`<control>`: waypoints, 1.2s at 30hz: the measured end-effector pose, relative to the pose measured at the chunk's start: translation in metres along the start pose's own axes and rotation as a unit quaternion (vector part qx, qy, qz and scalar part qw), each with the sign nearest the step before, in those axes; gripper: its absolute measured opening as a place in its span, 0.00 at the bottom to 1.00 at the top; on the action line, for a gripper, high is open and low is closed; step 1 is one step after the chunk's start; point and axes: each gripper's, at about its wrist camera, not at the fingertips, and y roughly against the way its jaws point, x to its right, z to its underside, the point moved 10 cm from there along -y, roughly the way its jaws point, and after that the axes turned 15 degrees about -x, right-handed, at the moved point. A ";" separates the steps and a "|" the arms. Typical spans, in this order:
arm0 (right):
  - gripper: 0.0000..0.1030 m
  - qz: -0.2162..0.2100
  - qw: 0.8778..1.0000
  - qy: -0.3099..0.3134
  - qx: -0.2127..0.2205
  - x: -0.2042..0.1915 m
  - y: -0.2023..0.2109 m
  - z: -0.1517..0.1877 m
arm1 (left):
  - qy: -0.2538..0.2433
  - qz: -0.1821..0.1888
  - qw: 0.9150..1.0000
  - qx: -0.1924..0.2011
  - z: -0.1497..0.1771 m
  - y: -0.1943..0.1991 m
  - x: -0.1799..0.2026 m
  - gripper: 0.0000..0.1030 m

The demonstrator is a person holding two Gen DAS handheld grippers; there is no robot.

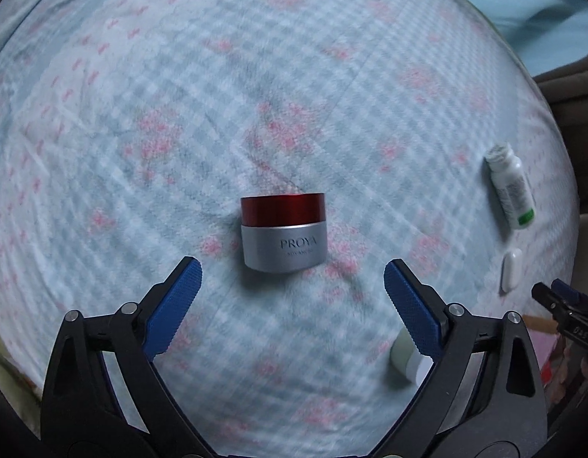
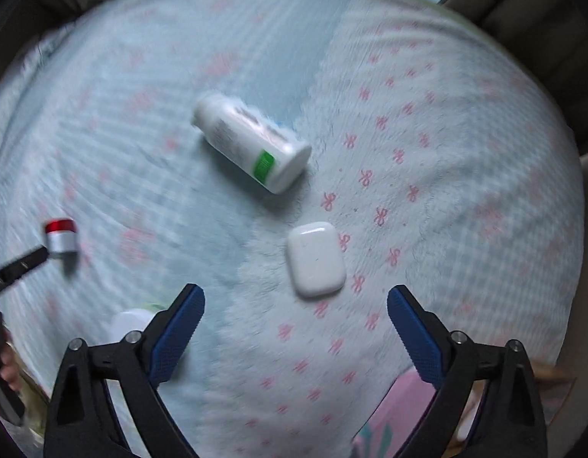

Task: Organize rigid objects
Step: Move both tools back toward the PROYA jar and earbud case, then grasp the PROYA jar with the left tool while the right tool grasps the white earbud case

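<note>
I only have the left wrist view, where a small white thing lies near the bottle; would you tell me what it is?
Observer: From the right wrist, it is a rounded white case, lying flat on the blanket.
Operator: Thank you; is the right tool near it?
Observer: Yes, the case sits just ahead of its open jaws, pads clear of it.

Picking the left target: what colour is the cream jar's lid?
Metallic red, over a silver body; the cream jar shows best in the left wrist view.
</note>
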 end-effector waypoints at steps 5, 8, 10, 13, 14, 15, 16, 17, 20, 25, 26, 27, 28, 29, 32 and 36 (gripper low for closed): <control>0.84 0.003 0.999 0.009 -0.030 0.009 -0.032 -0.011 | 0.021 -0.007 1.000 -0.007 -0.012 -0.016 -0.007 0.86; 0.77 0.003 0.999 0.014 -0.042 0.012 -0.045 -0.016 | 0.023 -0.008 1.000 -0.011 -0.020 -0.021 -0.008 0.84; 0.70 0.007 0.998 0.022 -0.053 0.012 -0.054 -0.019 | 0.025 -0.005 1.000 -0.017 -0.025 -0.025 -0.009 0.77; 0.64 0.018 0.997 0.035 -0.063 0.011 -0.064 -0.022 | 0.028 -0.002 0.999 -0.025 -0.026 -0.031 -0.008 0.72; 0.61 0.023 0.997 0.038 -0.066 0.013 -0.067 -0.023 | 0.028 -0.002 0.999 -0.026 -0.027 -0.033 -0.008 0.71; 0.59 0.028 0.997 0.041 -0.067 0.013 -0.069 -0.024 | 0.029 -0.002 0.999 -0.027 -0.027 -0.034 -0.009 0.69; 0.58 0.031 0.996 0.043 -0.066 0.013 -0.070 -0.026 | 0.029 -0.001 0.999 -0.028 -0.027 -0.035 -0.008 0.64; 0.57 0.033 0.996 0.045 -0.065 0.012 -0.071 -0.027 | 0.028 0.000 0.999 -0.029 -0.028 -0.036 -0.008 0.61; 0.49 0.028 0.996 0.047 -0.068 0.009 -0.072 -0.031 | 0.024 0.009 0.999 -0.033 -0.028 -0.042 -0.008 0.54; 0.40 0.025 0.996 0.047 -0.067 0.003 -0.070 -0.040 | 0.004 -0.001 1.000 -0.031 -0.029 -0.049 0.004 0.49; 0.40 0.024 0.996 0.045 -0.066 0.003 -0.068 -0.042 | 0.005 0.002 1.000 -0.031 -0.031 -0.050 0.008 0.49; 0.40 0.023 0.997 0.044 -0.066 0.003 -0.067 -0.038 | 0.005 0.005 1.000 -0.030 -0.031 -0.049 0.009 0.49; 0.40 0.023 0.997 0.042 -0.065 0.002 -0.067 -0.037 | 0.005 0.006 1.000 -0.030 -0.030 -0.049 0.010 0.49; 0.40 0.022 0.997 0.040 -0.062 -0.001 -0.065 -0.032 | 0.004 0.009 1.000 -0.029 -0.029 -0.047 0.010 0.49; 0.40 0.015 0.998 0.036 -0.055 -0.002 -0.058 -0.022 | -0.003 0.011 1.000 -0.025 -0.025 -0.043 0.011 0.49; 0.40 0.008 0.999 0.029 -0.043 -0.013 -0.045 -0.013 | -0.010 0.019 1.000 -0.020 -0.016 -0.030 0.008 0.49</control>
